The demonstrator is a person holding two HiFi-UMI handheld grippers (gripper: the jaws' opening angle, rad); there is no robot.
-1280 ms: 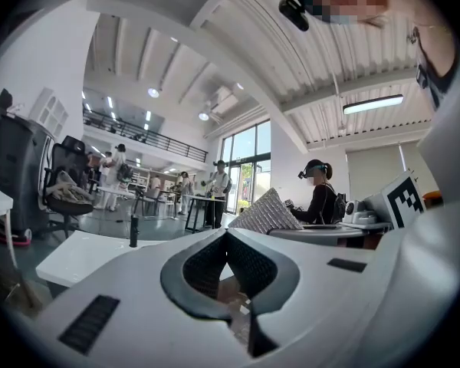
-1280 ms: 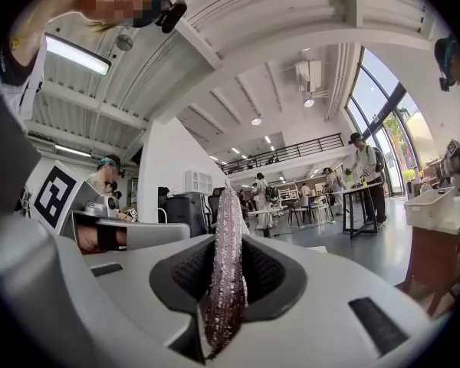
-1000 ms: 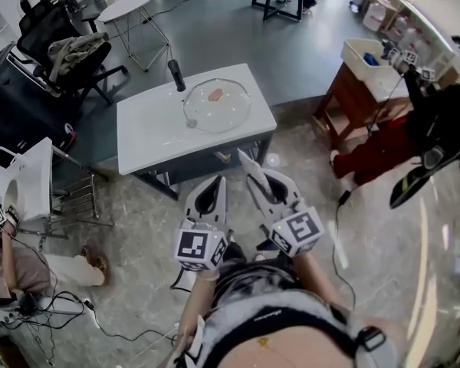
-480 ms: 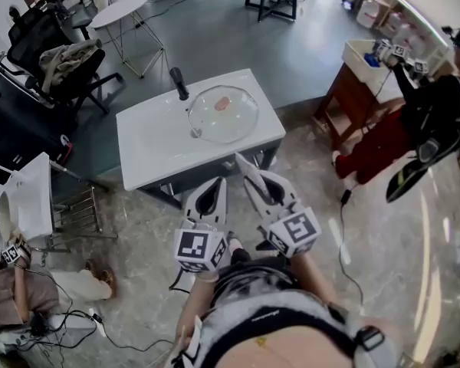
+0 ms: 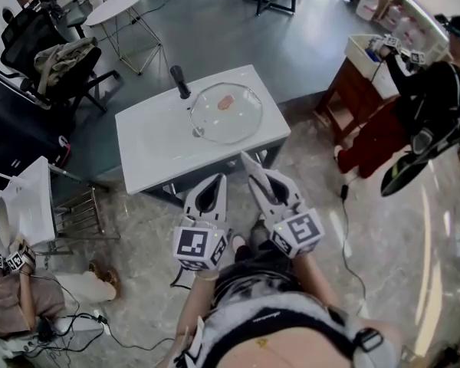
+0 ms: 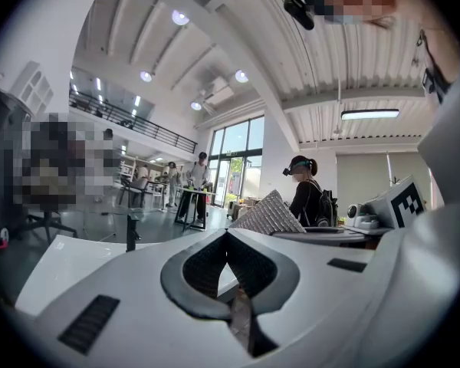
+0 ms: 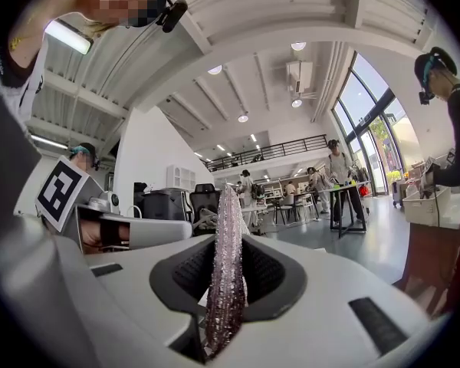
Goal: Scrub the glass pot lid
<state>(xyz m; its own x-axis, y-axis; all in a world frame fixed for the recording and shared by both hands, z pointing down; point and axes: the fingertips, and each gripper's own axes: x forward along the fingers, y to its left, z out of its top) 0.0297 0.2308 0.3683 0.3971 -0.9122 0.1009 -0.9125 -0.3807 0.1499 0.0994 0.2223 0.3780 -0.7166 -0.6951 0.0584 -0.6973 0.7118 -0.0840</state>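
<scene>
- While you stand short of the one white table [image 5: 157, 152], its single glass pot lid [image 5: 225, 112] lies flat near the far right corner.
- Your two grippers hang side by side: left gripper [image 5: 216, 181] pinched together, empty; right gripper [image 5: 254, 176] clamps one sparkly scrub cloth [image 7: 225, 267].

Glass pot lid [image 5: 230, 121] flat on table [image 5: 157, 146]
</scene>
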